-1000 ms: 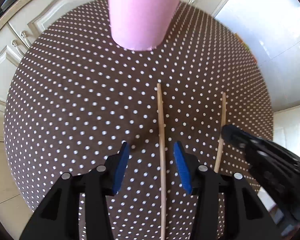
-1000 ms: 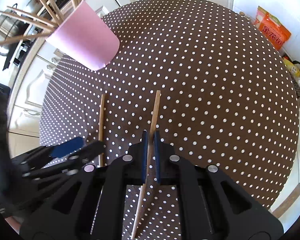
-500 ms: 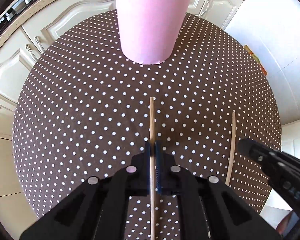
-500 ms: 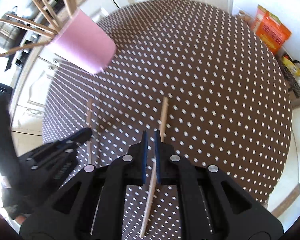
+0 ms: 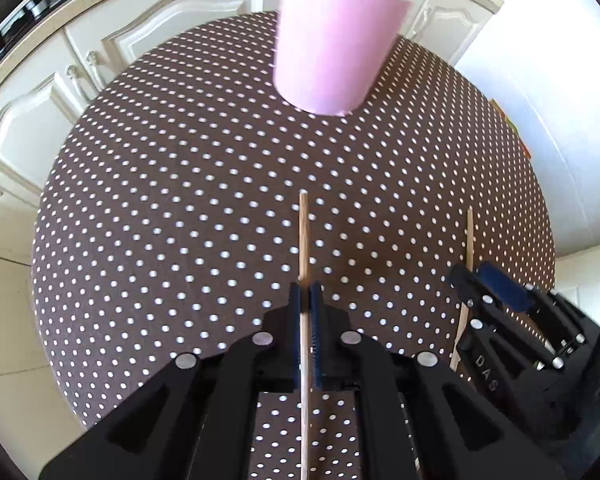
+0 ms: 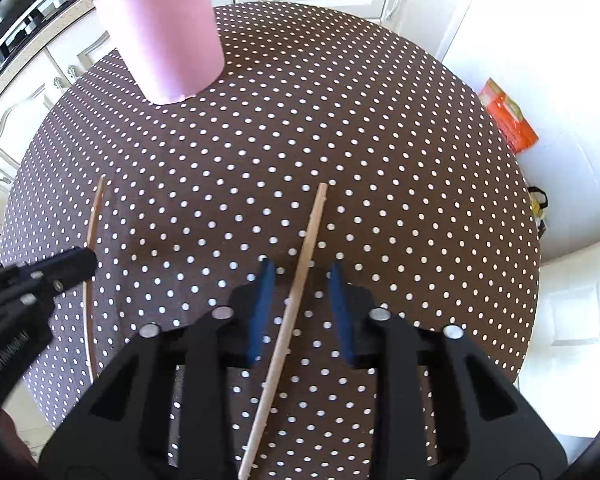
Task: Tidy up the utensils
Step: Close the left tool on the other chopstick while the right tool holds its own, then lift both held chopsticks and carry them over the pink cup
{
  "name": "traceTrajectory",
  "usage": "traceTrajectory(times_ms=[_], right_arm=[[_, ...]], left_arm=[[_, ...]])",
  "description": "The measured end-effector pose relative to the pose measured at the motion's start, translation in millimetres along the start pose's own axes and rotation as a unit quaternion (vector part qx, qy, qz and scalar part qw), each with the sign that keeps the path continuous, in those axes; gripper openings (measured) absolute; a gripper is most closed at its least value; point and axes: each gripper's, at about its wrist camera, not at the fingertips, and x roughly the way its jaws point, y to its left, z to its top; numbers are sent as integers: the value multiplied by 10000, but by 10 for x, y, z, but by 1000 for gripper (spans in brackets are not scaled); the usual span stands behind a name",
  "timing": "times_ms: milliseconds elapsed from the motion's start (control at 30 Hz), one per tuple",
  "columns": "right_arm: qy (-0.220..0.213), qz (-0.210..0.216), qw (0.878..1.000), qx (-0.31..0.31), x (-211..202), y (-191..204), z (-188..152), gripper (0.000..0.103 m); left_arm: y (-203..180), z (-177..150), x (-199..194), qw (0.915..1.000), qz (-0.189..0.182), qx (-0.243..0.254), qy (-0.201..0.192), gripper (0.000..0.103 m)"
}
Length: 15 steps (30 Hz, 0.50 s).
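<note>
My left gripper point(image 5: 306, 300) is shut on a thin wooden chopstick point(image 5: 303, 240) that points toward the pink cup point(image 5: 332, 40). The cup holds several wooden sticks and stands at the far side of the round brown dotted table point(image 5: 180, 200). In the right wrist view my right gripper point(image 6: 300, 266) straddles a second chopstick point(image 6: 314, 220) lying on the table point(image 6: 380, 160). Its jaws are opening and the blue pads point(image 6: 262, 304) stand clear of the wood. The left gripper point(image 6: 80, 262) shows at the left, on its chopstick point(image 6: 94, 216). The cup point(image 6: 164, 40) stands far left.
White cabinet doors point(image 5: 160, 20) curve round the far side of the table. An orange packet point(image 6: 508, 120) lies on the floor past the right table edge. A dark oven front point(image 6: 16, 20) shows at the upper left. The right gripper point(image 5: 478, 278) sits close beside my left.
The left jaws closed on their chopstick and moved with it toward the cup. The right jaws, shut on the other chopstick earlier, have parted and that stick lies free between them.
</note>
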Motion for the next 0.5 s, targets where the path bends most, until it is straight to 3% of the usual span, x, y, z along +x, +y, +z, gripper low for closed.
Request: traceTrajectory(times_ms=[100,267,300,500], right_arm=[[-44,90,9999,24,-12,37,-36,8],[-10,697,9965,470,-48,-102,20,6],[-74,746,9959,515,-75,-143,52,6],[-549,841,9938,479,-315,-297,274,6]], left_arm=[[127,-40,-103,10000,47,-81,-16,5],[292,-67,-299,9995,102,-210,-203,5],[314,-64,-334,9994,308,-165,-17,5],[391,57,-640,9985,349,-110,-400,5]])
